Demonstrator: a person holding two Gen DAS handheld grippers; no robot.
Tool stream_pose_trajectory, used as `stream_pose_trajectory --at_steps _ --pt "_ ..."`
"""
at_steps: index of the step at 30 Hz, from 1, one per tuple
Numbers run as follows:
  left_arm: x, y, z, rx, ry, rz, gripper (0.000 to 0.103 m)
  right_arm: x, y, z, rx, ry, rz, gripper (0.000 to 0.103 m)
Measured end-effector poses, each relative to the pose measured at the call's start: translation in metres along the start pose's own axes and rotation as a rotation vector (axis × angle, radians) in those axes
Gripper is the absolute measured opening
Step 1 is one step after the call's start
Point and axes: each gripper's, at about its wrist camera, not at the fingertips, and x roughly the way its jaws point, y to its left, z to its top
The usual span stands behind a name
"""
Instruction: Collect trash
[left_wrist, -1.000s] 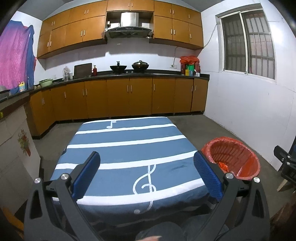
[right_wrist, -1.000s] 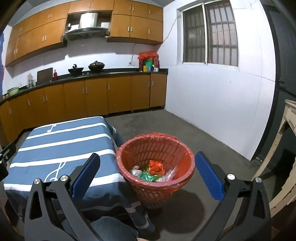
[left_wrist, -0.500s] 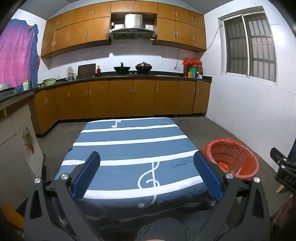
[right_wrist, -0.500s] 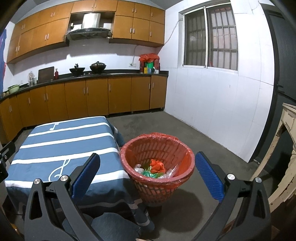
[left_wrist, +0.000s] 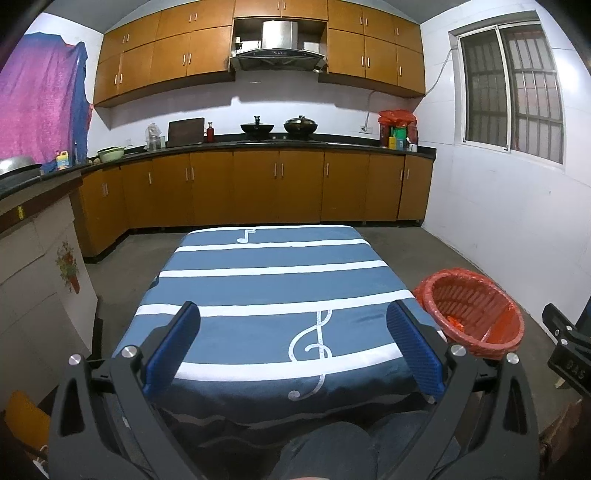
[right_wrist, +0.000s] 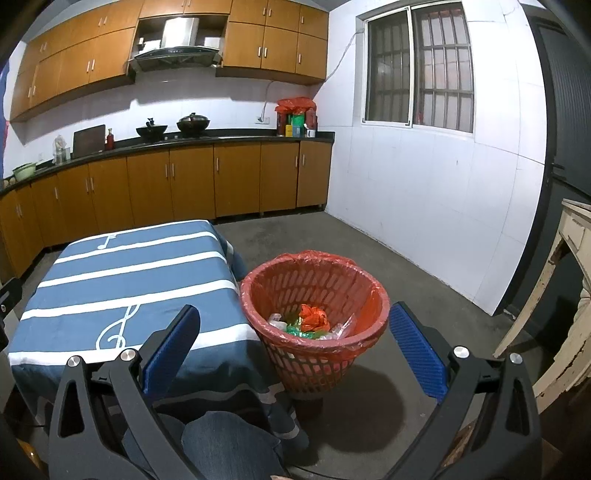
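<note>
A red mesh trash basket (right_wrist: 314, 295) lined with a red bag stands on the floor to the right of the table; it also shows in the left wrist view (left_wrist: 472, 310). Crumpled trash (right_wrist: 312, 321), red, green and clear, lies inside it. The table (left_wrist: 273, 280) has a blue cloth with white stripes and music notes, with nothing on it. My left gripper (left_wrist: 293, 332) is open and empty above the table's near edge. My right gripper (right_wrist: 295, 336) is open and empty, held above and in front of the basket.
Wooden kitchen cabinets and a black counter (left_wrist: 280, 144) with pots run along the far wall. A white wall (right_wrist: 424, 192) with a barred window is to the right. A worn cream cabinet (right_wrist: 561, 288) stands at the far right. The person's knee (right_wrist: 229, 443) is below.
Both grippers have pulled back and risen a little, so the table and basket look smaller and lower in view. Both stay open and empty.
</note>
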Motion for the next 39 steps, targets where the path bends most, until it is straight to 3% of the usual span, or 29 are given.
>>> stream_pose_trajectory --at_steps 39 --pt "-0.0075 -0.0018 -0.0013 -0.007 -0.005 -0.024 0.099 -0.0023 0.0013 -0.0020 0.006 0.009 -0.001 0.101"
